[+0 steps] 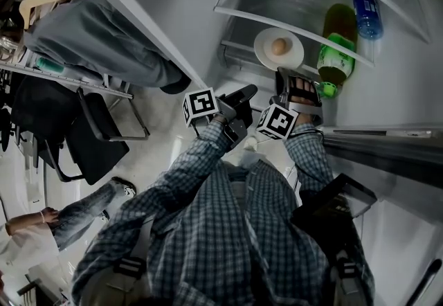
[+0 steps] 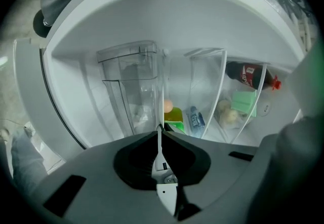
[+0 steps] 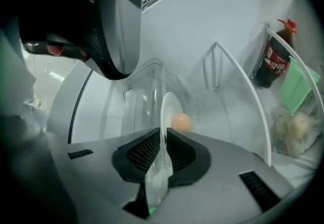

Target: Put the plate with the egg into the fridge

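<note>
Right gripper [image 3: 164, 132] is clamped on the near rim of the white plate [image 3: 168, 109], with the rim pinched between its two ribbed jaws. An edge grip seems chosen so that the plate can be carried level and slid in flat, and so that the jaws stay clear of the egg [image 3: 181, 122]. The egg is seen lying loose near the plate's middle, so any tilt is likely to set it rolling.

In the head view the plate [image 1: 266, 55] is held inside the open fridge, over a glass shelf [image 1: 242, 17], with the egg [image 1: 279, 46] on top and the right gripper [image 1: 296, 79] just behind it. Whether the plate is already resting on the shelf or is held just above it cannot be told.

To the plate's right a green-labelled drink bottle [image 1: 336, 45] is stored, and beyond it a blue water bottle [image 1: 367, 17]. The bare part of the shelf is to their left, which is judged to be why the plate is brought in there. Farther along, a cola bottle [image 3: 273, 63] is seen in the right gripper view.

Left gripper [image 2: 159, 129] is kept beside the right one, jaws pressed together with nothing between them. In the head view the left gripper [image 1: 242, 97] is held short of the shelf, apparently to leave the way in clear.
</note>
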A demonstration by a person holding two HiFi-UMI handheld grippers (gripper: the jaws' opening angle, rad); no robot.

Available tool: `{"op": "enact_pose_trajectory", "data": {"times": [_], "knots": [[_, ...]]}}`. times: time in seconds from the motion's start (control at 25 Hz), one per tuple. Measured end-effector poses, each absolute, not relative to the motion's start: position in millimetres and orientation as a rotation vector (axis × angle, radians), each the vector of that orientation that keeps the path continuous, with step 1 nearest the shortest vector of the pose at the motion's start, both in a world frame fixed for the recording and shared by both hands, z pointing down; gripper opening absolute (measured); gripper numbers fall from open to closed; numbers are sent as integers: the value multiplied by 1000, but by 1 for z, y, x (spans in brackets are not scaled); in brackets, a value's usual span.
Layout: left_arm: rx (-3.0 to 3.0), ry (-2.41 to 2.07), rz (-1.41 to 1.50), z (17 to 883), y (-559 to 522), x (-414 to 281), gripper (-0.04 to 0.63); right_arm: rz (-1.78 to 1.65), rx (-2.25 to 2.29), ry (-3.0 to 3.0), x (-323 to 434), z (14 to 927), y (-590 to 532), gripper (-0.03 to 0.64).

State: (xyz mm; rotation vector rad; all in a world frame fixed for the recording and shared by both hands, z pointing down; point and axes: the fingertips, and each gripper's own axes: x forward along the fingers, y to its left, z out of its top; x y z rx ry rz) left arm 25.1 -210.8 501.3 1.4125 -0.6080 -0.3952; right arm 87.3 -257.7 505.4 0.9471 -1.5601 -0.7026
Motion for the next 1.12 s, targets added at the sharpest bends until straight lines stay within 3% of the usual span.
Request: {"op": "enact_pose_trajectory", "data": {"times": [0.24,0.56,0.88,1.12], "knots": [[1437,-607,-386,495,-205,26,18,-651,965,-1588,87,505,-250,65],[1576,-652,-335,479,-203,20,17,-500,1144,-1698,93,481,-232,66],[1733,-706,-279,465,-199,20,15,-43,1374,-1962,96,457,-208,63],[1843,-735,-246,450,-193,24,6,273,1477,-2098,99,450,-187,6]]}}
